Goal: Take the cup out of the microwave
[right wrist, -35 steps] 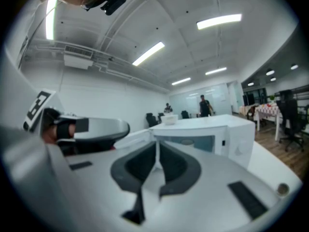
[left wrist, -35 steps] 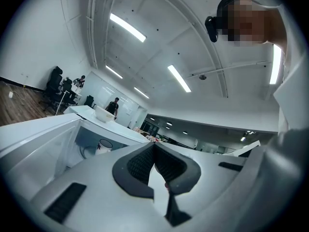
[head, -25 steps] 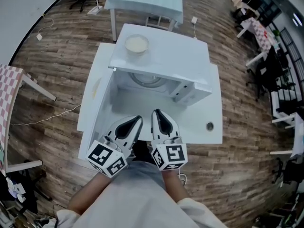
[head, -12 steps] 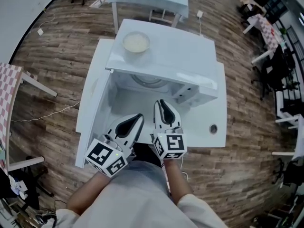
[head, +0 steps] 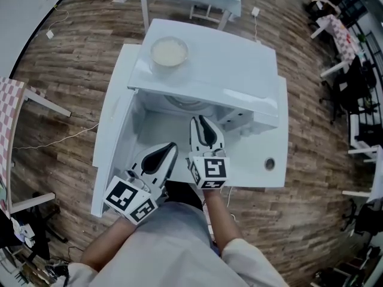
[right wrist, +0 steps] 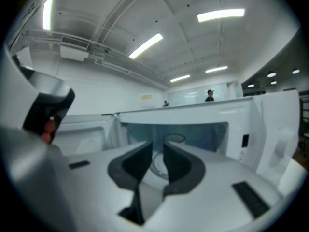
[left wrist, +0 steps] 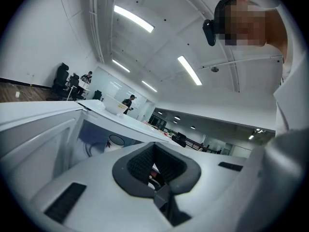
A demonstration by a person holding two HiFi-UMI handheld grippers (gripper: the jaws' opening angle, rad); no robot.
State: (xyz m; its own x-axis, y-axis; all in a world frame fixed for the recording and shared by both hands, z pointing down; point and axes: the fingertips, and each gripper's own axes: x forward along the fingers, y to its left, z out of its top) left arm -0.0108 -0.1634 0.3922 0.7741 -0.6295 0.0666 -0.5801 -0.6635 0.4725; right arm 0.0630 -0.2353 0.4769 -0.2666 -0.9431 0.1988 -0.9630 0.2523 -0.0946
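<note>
The white microwave (head: 209,70) stands on a white table with its door (head: 111,142) swung open to the left. In the right gripper view a pale cup (right wrist: 175,140) stands on the glass turntable (right wrist: 155,170) inside the cavity, just beyond my fingertips. The head view hides the cup under the microwave's top. My right gripper (head: 200,123) points into the opening; its jaws have just been opening, and a narrow gap (right wrist: 157,159) holds nothing. My left gripper (head: 171,148) hangs lower left in front of the door, jaws together and empty.
A cream bowl (head: 169,51) sits on the microwave's top near its left front corner. The control panel (right wrist: 275,129) stands to the right of the cavity. The table (head: 254,169) has a round hole (head: 269,163) at its right front. Wooden floor surrounds it.
My right gripper has moved forward toward the microwave's opening. The left gripper has shifted only slightly. The open door shows more of its inner face.
</note>
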